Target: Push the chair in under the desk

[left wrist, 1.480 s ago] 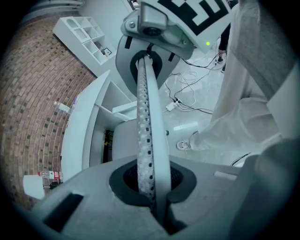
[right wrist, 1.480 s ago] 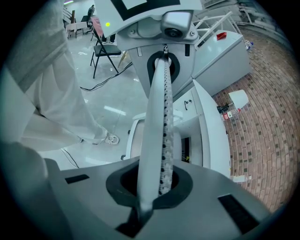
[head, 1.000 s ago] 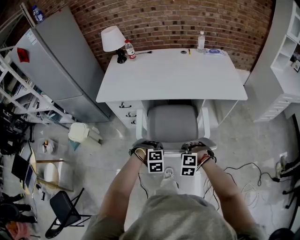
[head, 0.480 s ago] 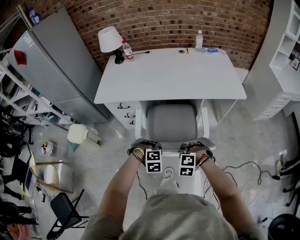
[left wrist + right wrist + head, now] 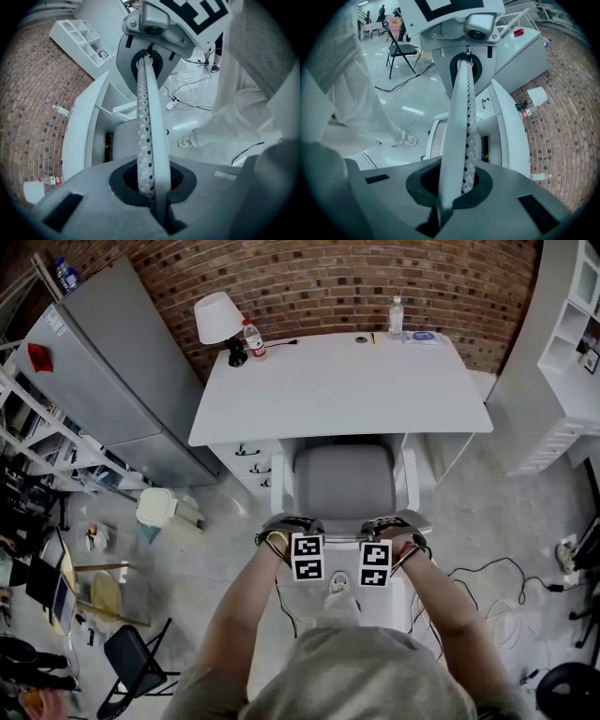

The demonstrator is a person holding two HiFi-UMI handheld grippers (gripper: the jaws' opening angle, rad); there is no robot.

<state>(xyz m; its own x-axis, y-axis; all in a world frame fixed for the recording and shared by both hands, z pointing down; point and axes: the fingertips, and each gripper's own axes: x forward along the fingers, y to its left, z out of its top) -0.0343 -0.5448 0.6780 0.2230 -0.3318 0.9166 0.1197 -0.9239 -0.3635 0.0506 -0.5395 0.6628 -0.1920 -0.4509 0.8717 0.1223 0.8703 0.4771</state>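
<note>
A chair with a grey seat [image 5: 342, 482] and white armrests [image 5: 281, 486] stands with its front tucked under the white desk [image 5: 337, 390]. My left gripper [image 5: 313, 566] and right gripper [image 5: 371, 572] sit side by side at the chair's near end, behind the seat, both angled steeply down. Each is shut, the jaws flat together with nothing between them. In the left gripper view the left gripper [image 5: 144, 65] has the seat [image 5: 123, 140] beyond it. The right gripper view shows the right gripper [image 5: 466, 58] the same way. Whether the tips touch the chair's back is hidden.
On the desk's far edge stand a lamp [image 5: 217, 317] and two bottles [image 5: 251, 338] [image 5: 395, 317]. Drawers [image 5: 248, 465] fill the desk's left side. A grey cabinet [image 5: 103, 362] stands left, white shelving [image 5: 562, 352] right. Cables [image 5: 487, 577], a bin [image 5: 159, 507] and a folding chair [image 5: 131, 657] are on the floor.
Only the head view has shifted slightly. The chair and both grippers keep their places.
</note>
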